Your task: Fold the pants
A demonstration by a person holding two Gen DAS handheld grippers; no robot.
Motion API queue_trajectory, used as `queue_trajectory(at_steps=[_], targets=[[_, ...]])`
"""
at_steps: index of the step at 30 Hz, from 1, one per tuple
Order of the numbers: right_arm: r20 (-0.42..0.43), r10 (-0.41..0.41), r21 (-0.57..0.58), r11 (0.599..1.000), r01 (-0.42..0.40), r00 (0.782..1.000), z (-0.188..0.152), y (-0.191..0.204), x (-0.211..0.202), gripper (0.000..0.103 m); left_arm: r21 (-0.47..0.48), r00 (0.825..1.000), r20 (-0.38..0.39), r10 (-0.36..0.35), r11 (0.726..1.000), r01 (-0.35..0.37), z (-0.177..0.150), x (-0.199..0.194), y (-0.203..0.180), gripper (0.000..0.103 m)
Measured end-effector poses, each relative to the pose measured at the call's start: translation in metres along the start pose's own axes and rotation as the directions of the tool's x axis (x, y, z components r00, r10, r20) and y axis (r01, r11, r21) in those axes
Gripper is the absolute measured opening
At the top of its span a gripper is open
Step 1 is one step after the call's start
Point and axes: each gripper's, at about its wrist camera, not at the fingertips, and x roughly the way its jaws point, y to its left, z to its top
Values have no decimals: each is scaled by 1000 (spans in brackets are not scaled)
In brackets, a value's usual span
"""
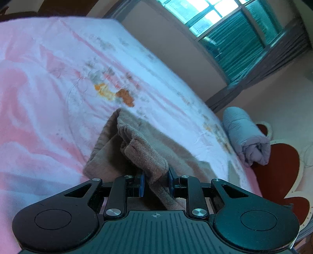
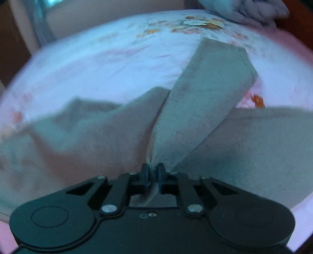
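Brown-grey pants [image 1: 137,148] lie on a bed with a pink and white flowered sheet [image 1: 49,82]. My left gripper [image 1: 156,182] is shut on a bunched, ribbed edge of the pants, lifted off the sheet. In the right wrist view the pants [image 2: 205,97] spread across the bed, one leg stretching away toward the far edge. My right gripper [image 2: 153,173] is shut on a fold of the pants cloth. The sheet [image 2: 97,64] shows behind it.
A rolled grey blanket [image 1: 246,136] lies at the bed's right edge; it also shows in the right wrist view [image 2: 244,9]. A red and white floor mat [image 1: 277,166] lies beside the bed. A window with teal curtains [image 1: 234,33] is in the wall beyond.
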Motion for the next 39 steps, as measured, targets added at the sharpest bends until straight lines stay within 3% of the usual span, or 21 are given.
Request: queue_trajectory(at_steps=[2,4,6,8,9,10,11,12,13,14,18,24,26,28,32,34,39], targets=[[74,87,83,992,-93,993,10,-20,-18,0,-5,999,-3,-49,999,49,16,8,-6,24],[168,170,131,973,-193,971,30,-26,-39,0,5,988,45,-145,989,145,41,9,-22,23],[295,253,118,947,-299,921,44,-33,-72,0,79,951,128,-281,959,272,62,-4,-43,23],[405,300,49,936,-348,864,35,-41,-103,0,156,901,189,-392,917,366,60,-20,-42,23],[444,309,19,935,-354,841,20,-48,-111,0,147,896,187,-402,914,379,51,-21,-30,23],[452,319,-3,934,-356,833,3,-57,-108,0,107,922,150,-357,933,344,37,-13,-11,23],[373,312,9,940,-340,874,-16,-65,-86,0,50,970,54,-237,971,234,19,4,12,23],[250,277,65,951,-301,928,-30,-72,-60,0,30,990,-10,-140,990,141,6,15,27,22],[189,257,114,953,-281,948,-44,-78,-42,0,14,995,-36,-95,995,96,-5,20,41,21],[178,245,141,952,-271,953,-55,-82,-33,0,-24,992,-14,-123,992,123,-13,18,53,20],[175,240,153,951,-267,955,-64,-80,-24,0,-42,992,15,-128,991,128,-14,16,52,20],[191,260,143,947,-289,946,-59,-79,-40,0,-29,991,-18,-136,990,136,5,16,45,21],[169,268,163,942,-295,948,-61,-84,-38,0,-13,994,-61,-92,996,92,9,22,47,21],[119,280,241,923,-301,953,-61,-91,-28,9,-17,993,-73,-89,996,88,9,23,48,21],[130,289,334,888,-316,949,-61,-93,-35,25,-13,993,-80,-88,996,87,9,21,48,21],[130,308,363,870,-334,943,-59,-90,-35,26,-19,993,-79,-90,996,89,8,20,49,21],[114,271,359,886,-294,956,-54,-67,-42,34,-21,993,-75,-92,996,90,7,22,49,21]])
